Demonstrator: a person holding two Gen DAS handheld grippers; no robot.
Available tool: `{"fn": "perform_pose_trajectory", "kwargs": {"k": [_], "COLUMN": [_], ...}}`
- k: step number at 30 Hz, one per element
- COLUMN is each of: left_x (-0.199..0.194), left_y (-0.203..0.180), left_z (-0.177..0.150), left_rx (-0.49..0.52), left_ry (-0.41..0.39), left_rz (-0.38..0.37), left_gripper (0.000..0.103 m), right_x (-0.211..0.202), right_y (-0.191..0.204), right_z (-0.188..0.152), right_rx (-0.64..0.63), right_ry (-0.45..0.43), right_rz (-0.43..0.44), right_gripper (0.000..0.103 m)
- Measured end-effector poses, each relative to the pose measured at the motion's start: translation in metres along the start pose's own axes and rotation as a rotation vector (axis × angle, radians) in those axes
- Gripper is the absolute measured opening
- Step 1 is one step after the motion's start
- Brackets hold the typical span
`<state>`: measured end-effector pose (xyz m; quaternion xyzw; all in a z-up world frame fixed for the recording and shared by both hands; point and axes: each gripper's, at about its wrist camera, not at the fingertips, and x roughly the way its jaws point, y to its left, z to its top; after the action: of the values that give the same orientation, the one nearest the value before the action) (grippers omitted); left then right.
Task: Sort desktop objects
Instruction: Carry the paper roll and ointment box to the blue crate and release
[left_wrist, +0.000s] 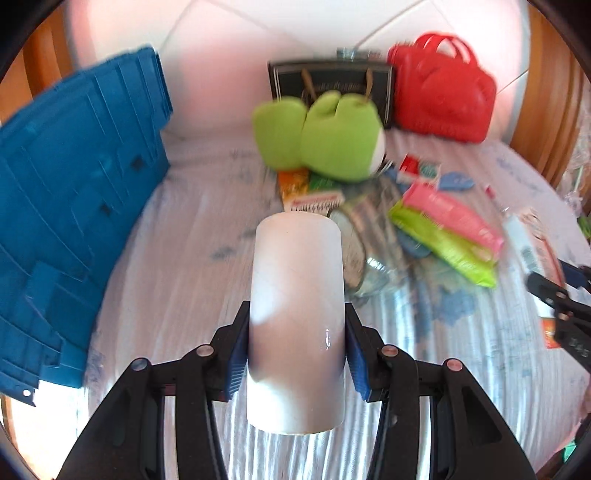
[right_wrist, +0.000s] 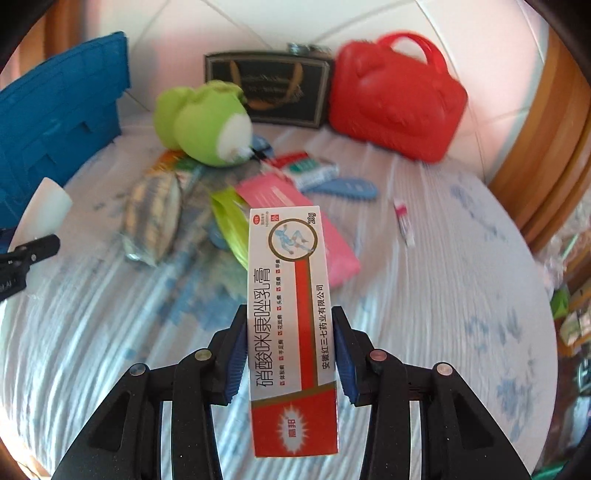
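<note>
My left gripper (left_wrist: 295, 354) is shut on a white cup (left_wrist: 295, 314) and holds it above the cloth-covered table; the cup also shows at the left of the right wrist view (right_wrist: 44, 210). My right gripper (right_wrist: 290, 347) is shut on a red and white ointment box (right_wrist: 291, 321), held above the table. The right gripper also appears at the right edge of the left wrist view (left_wrist: 561, 299). A pile of loose items lies mid-table: a green plush toy (left_wrist: 332, 144), pink (left_wrist: 454, 214) and green (left_wrist: 443, 247) packets, and a clear bag (left_wrist: 369, 240).
A blue crate (left_wrist: 74, 206) stands at the left. A red plastic bag-shaped case (left_wrist: 439, 92) and a dark gift bag (left_wrist: 332, 85) stand at the back. A blue comb (right_wrist: 343, 188) and a small tube (right_wrist: 404, 221) lie on the white and blue cloth (right_wrist: 443, 295).
</note>
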<state>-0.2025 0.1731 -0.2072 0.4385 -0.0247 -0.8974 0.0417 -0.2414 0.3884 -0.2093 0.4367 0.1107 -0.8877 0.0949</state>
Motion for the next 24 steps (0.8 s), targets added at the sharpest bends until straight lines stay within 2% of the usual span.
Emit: {"fn": "perform_pose_trajectory", "kwargs": {"k": [7, 13, 24], "left_x": [-0.054, -0.094, -0.167], "left_y": [0.018, 0.051, 0.149], "left_z": [0.000, 0.000, 0.033], "left_rx": [-0.039, -0.087, -0.118], "left_ry": [-0.098, -0.184, -0.398], "left_rz": [0.024, 0.059, 0.113], "left_gripper": [0.045, 0.045, 0.045], "right_x": [-0.046, -0.079, -0.151], "right_y": [0.047, 0.095, 0.197], "right_z": [0.034, 0.060, 0.123], "right_rx": [-0.080, -0.158, -0.225], "right_ry": [-0.145, -0.239, -0.448], "right_rz": [0.022, 0.045, 0.038], "right_gripper": [0.041, 0.041, 0.041]}}
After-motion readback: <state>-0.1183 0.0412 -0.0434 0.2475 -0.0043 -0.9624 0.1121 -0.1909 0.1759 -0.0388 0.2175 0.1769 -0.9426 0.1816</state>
